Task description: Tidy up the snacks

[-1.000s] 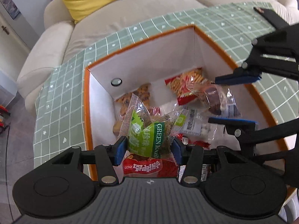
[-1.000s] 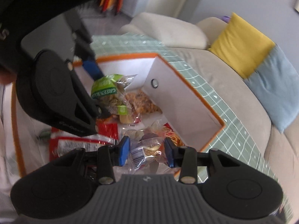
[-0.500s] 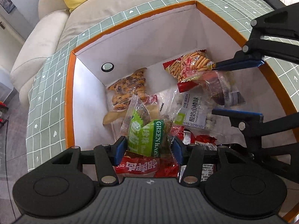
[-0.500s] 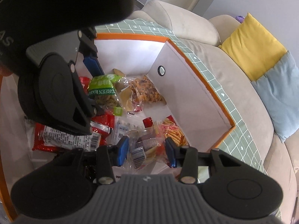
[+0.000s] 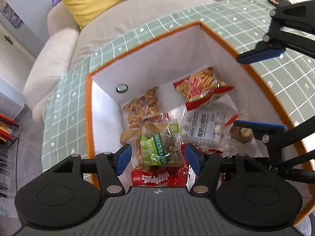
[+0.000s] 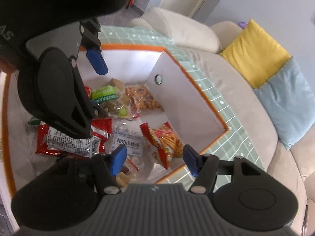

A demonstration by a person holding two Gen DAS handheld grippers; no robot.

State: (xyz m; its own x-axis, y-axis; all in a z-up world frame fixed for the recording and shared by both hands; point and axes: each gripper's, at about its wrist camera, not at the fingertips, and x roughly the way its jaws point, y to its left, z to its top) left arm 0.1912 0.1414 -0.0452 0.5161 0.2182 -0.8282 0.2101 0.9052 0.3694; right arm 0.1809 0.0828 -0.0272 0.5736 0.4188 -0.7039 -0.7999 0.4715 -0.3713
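Both grippers had just been opening: the left gripper (image 5: 156, 158) let go of the green raisin bag (image 5: 159, 150), which lay loose between its parted jaws; the right gripper (image 6: 153, 159) stood spread, its clear packet (image 6: 126, 174) dropped by its left pad. Snacks crowded the floor of the orange-rimmed box (image 5: 220, 37), its white walls high around them.

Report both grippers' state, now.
Left gripper: open, just released the green raisin packet.
Right gripper: open, just widened, holding nothing.
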